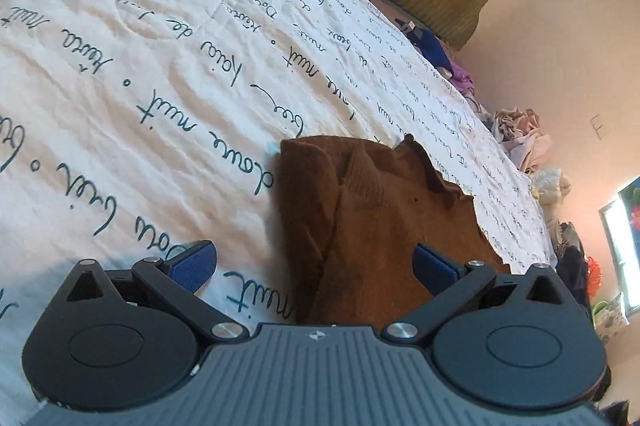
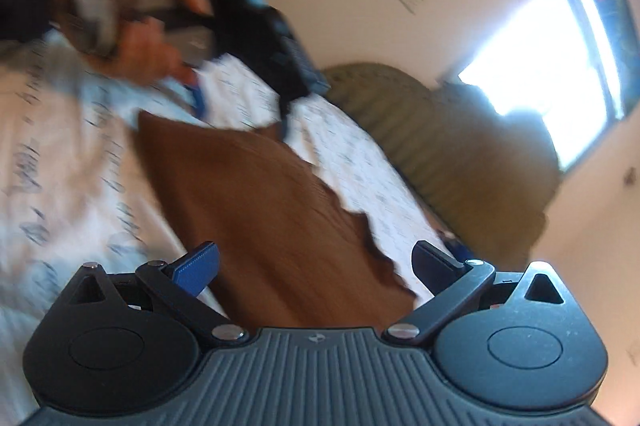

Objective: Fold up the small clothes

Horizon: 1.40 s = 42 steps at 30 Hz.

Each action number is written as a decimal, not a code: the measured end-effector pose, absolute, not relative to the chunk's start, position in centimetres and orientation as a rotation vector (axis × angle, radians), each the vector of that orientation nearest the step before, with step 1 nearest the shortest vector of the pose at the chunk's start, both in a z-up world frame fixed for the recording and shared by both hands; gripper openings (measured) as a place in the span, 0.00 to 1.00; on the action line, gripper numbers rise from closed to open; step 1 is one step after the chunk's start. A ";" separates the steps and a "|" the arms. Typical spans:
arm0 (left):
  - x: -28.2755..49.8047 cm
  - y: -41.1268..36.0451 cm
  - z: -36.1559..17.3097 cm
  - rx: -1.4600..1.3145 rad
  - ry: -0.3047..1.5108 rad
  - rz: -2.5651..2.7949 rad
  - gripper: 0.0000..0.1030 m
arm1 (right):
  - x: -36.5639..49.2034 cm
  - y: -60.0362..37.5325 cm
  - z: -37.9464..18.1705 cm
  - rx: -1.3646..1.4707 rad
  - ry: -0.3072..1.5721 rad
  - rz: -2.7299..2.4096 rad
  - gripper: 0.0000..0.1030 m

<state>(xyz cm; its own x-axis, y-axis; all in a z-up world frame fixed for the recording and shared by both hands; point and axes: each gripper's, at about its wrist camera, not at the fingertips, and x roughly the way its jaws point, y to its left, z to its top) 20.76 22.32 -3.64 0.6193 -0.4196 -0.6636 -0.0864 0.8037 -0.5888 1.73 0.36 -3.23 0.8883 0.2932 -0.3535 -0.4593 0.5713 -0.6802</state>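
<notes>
The brown knit garment (image 1: 372, 222) lies on the bed, on a white bedspread (image 1: 140, 74) printed with handwriting, partly folded, with one layer doubled over along its left side and a wavy hem on its far edge. The left claw (image 1: 314, 262) hangs just above its near end with the pads spread wide, gripping nothing. The right claw (image 2: 316, 266) is likewise spread and empty, low over the garment's ruffled edge; its view is smeared, so how near it is to the cloth cannot be told. A hand (image 2: 144, 38) holding the other tool shows at the garment's far corner.

The risk, as I judge it: a claw closing now could pinch the bedspread along with the knit, or catch only the top layer, dragging the fold askew. The loose, stretchy hem may also slip free mid-lift.
</notes>
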 end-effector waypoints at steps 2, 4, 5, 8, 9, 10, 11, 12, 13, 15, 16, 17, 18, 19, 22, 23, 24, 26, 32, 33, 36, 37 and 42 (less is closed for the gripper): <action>22.0 22.2 -3.8 -0.608 0.925 -0.267 1.00 | 1.5 2.0 -3.8 -0.850 0.202 0.447 1.00; 22.8 22.1 -3.9 -0.605 0.935 -0.310 1.00 | 1.5 3.0 -4.5 -0.859 0.179 0.452 1.00; 23.1 22.0 -4.0 -0.615 0.939 -0.330 1.00 | 1.6 3.6 -4.8 -0.856 0.182 0.450 1.00; 24.3 21.4 -4.3 -0.622 0.954 -0.383 1.00 | 3.0 5.1 -5.5 -0.820 0.232 0.414 1.00; 24.6 21.1 -4.4 -0.610 0.957 -0.389 1.00 | 3.4 5.6 -5.8 -0.813 0.245 0.412 1.00; 25.0 20.8 -4.5 -0.600 0.957 -0.393 1.00 | 3.6 6.1 -6.1 -0.809 0.248 0.407 1.00; 25.3 20.6 -4.6 -0.593 0.956 -0.399 1.00 | 3.7 6.5 -6.4 -0.805 0.247 0.399 1.00; 25.6 20.4 -4.6 -0.592 0.955 -0.404 1.00 | 3.8 7.0 -6.7 -0.802 0.246 0.393 1.00; 26.0 20.3 -4.7 -0.595 0.956 -0.405 1.00 | 3.8 7.5 -7.1 -0.803 0.244 0.385 1.00; 26.6 20.2 -4.8 -0.607 0.957 -0.413 1.00 | 4.1 8.2 -7.7 -0.795 0.229 0.348 1.00; 26.9 20.1 -4.8 -0.613 0.959 -0.425 0.98 | 4.5 8.6 -7.9 -0.787 0.222 0.333 1.00; 27.3 20.0 -4.9 -0.618 0.964 -0.431 0.98 | 4.4 8.8 -8.2 -0.778 0.216 0.318 1.00; 27.6 20.0 -5.0 -0.630 0.967 -0.433 0.98 | 4.7 8.9 -8.1 -0.767 0.207 0.298 1.00; 27.8 20.0 -5.1 -0.642 0.967 -0.439 0.95 | 4.6 9.3 -8.2 -0.764 0.196 0.281 1.00; 28.4 19.9 -5.3 -0.656 0.973 -0.432 0.75 | 5.0 10.0 -8.4 -0.794 0.153 0.265 0.99; 28.5 19.9 -5.4 -0.653 0.983 -0.424 0.64 | 5.2 10.3 -8.6 -0.808 0.149 0.268 0.99; 28.6 19.8 -5.5 -0.645 0.991 -0.410 0.56 | 4.9 10.7 -8.7 -0.815 0.150 0.275 0.94; 28.7 19.9 -5.8 -0.652 1.012 -0.380 0.34 | 4.9 11.1 -8.8 -0.829 0.174 0.313 0.66; 28.4 19.2 -5.1 -0.644 1.004 -0.344 0.17 | 4.1 11.8 -9.6 -0.875 0.194 0.362 0.10; 28.3 18.8 -4.7 -0.613 1.000 -0.335 0.17 | 4.1 11.8 -9.6 -0.876 0.193 0.368 0.09; 27.9 17.7 -3.1 -0.545 0.988 -0.300 0.17 | 4.1 11.4 -9.4 -0.858 0.180 0.386 0.07; 27.8 17.4 -2.6 -0.529 0.986 -0.287 0.17 | 4.0 11.0 -9.2 -0.844 0.174 0.386 0.06; 27.5 15.5 0.1 -0.483 0.985 -0.227 0.16 | 3.7 8.8 -7.4 -0.741 0.156 0.373 0.06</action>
<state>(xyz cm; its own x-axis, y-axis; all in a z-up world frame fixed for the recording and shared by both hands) 27.48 15.46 0.12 0.5401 -0.3965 -0.7424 -0.0317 0.8719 -0.4887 3.69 8.78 -7.38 0.9228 0.2760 -0.2687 -0.3851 0.6758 -0.6285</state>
